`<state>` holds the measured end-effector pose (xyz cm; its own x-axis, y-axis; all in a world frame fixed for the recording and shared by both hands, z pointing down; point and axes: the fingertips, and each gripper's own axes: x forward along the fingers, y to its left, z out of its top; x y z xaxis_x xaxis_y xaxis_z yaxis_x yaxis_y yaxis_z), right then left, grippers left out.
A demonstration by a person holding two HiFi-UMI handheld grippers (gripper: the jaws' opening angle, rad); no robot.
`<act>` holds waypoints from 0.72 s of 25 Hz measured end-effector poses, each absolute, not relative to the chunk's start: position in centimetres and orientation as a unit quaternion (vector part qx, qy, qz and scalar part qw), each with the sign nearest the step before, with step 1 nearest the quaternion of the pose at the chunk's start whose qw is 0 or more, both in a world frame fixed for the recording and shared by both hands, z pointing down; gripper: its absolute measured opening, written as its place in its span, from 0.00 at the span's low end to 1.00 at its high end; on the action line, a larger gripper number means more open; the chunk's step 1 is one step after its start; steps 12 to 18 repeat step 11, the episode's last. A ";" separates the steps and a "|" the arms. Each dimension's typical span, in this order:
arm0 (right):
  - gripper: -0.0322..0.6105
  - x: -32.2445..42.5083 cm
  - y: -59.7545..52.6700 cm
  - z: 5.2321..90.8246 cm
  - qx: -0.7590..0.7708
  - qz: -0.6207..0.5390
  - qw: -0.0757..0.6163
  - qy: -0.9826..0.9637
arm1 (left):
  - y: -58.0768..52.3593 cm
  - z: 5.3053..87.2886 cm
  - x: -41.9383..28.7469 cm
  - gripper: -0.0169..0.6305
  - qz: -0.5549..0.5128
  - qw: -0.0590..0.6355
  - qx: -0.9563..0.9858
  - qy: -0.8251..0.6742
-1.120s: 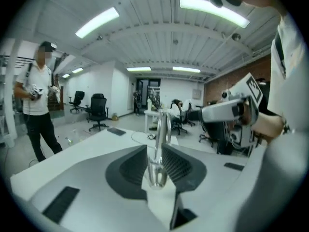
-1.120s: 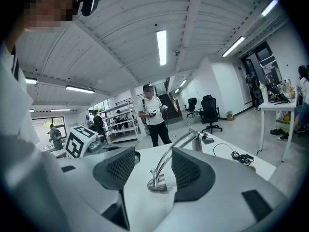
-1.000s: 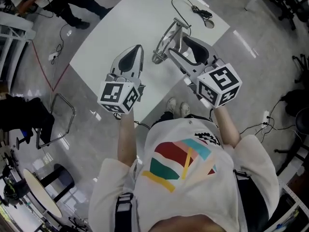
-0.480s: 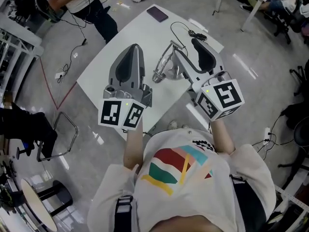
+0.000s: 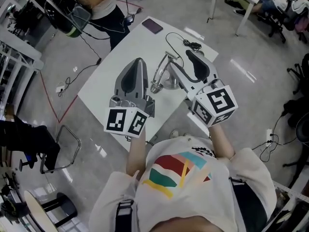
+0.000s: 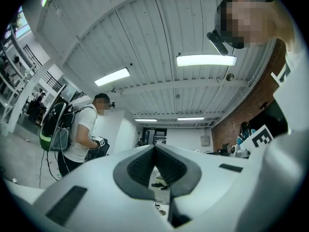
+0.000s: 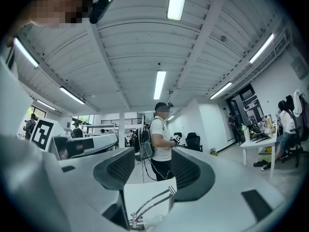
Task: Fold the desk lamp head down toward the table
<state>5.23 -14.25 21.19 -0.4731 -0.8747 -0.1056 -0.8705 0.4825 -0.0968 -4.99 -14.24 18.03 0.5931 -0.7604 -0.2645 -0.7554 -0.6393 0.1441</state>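
One lamp [image 5: 162,75] stands near the middle of the table [image 5: 108,69], its chrome arm leaning; the head's angle is hard to read. The right gripper [image 5: 197,64], jaws apart and empty, hangs above and just beside the lamp. The left gripper [image 5: 137,66], clenched on nothing, hangs at the other side. Neither appears to touch the lamp. Judged step: approach. The next move likely calls for lowering a gripper onto the head while steadying the base.
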 end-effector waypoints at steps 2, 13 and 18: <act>0.43 5.1 -14.2 21.1 -0.508 -0.012 0.068 0.858 | -14.1 17.9 -5.1 0.10 -0.161 0.011 0.893 -0.421; 0.43 4.9 -13.9 21.0 -0.510 -0.007 0.062 0.858 | -14.0 17.6 -5.9 0.10 -0.169 0.010 0.887 -0.430; 0.43 4.9 -13.9 21.0 -0.510 -0.007 0.062 0.858 | -14.0 17.6 -5.9 0.10 -0.169 0.010 0.887 -0.430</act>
